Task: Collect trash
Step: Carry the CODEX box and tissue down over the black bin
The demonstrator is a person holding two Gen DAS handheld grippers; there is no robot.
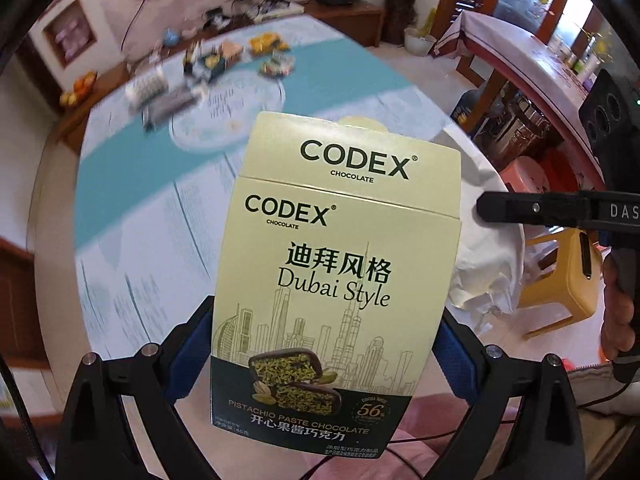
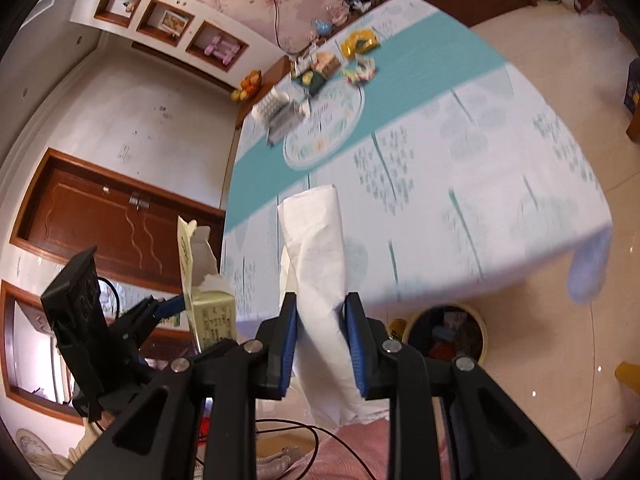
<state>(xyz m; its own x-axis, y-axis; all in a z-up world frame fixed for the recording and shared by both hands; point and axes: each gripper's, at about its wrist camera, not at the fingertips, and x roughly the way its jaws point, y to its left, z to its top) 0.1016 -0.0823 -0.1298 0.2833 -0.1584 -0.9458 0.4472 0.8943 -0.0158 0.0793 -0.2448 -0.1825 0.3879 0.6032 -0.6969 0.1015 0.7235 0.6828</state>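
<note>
Left tongs (image 1: pixel 324 344) clamp upright chocolate box (image 1: pixel 336 272) (flap open); right tongs (image 2: pixel 322 336) pinch upright tissue (image 2: pixel 320 264).

The chocolate box (image 1: pixel 332 280) sits between the left gripper (image 1: pixel 326 344) fingers, left of the tissue (image 2: pixel 320 280) in the right gripper (image 2: pixel 322 344). Both hang before the table (image 2: pixel 480 184); a bin (image 2: pixel 446 336) stands below its edge.

A lived-in family home, seemingly its dining or living room: ahead of the right gripper (image 2: pixel 320 344), a tabletop (image 2: pixel 460 184) under a teal-and-white printed cloth carries snack packets (image 2: pixel 360 42). To its left, wall niches (image 2: pixel 172 24) display trinkets above a panelled wooden door (image 2: pixel 108 224); fruit (image 2: pixel 250 84) sits on a sideboard. Just below and right, a waste bin (image 2: pixel 446 334) stands on the tiled floor (image 2: pixel 552 360). Plastic stools (image 1: pixel 560 280) sit right of the left gripper (image 1: pixel 324 344).
</note>
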